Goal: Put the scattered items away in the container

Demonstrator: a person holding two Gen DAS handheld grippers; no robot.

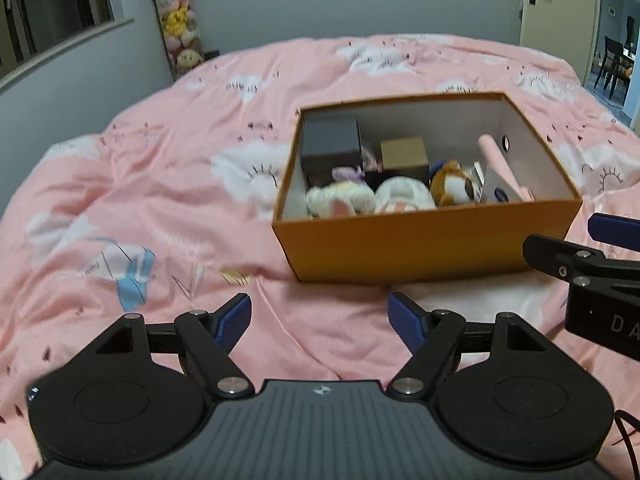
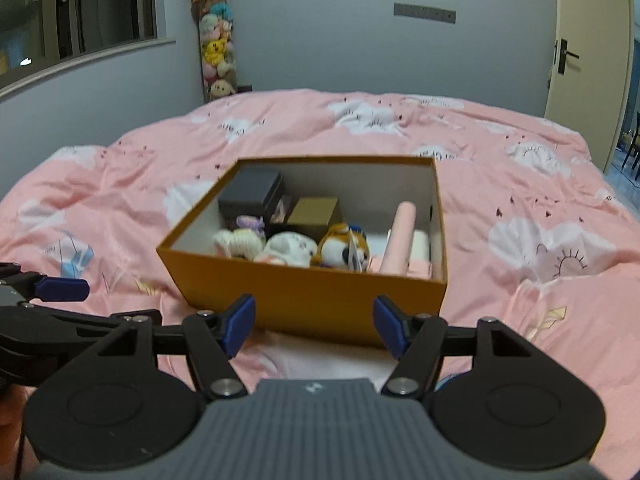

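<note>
An open orange cardboard box (image 1: pixel 400 244) (image 2: pixel 304 296) sits on the pink bed. Inside lie a black box (image 1: pixel 330 140), a tan box (image 1: pixel 404 152), two white plush toys (image 1: pixel 340 200), a brown-and-white plush (image 1: pixel 454 182) and a pink tube (image 1: pixel 500 164) that leans at the right end. My left gripper (image 1: pixel 320 320) is open and empty, low over the duvet in front of the box's left corner. My right gripper (image 2: pixel 314 326) is open and empty too, just short of the box's front wall. Each shows at the edge of the other's view.
The pink duvet (image 2: pixel 520 184) with white cloud prints spreads all around the box, rumpled at the right. A column of hanging plush toys (image 2: pixel 216 52) fills the far corner. A window is at the left and a door (image 2: pixel 588 40) at the right.
</note>
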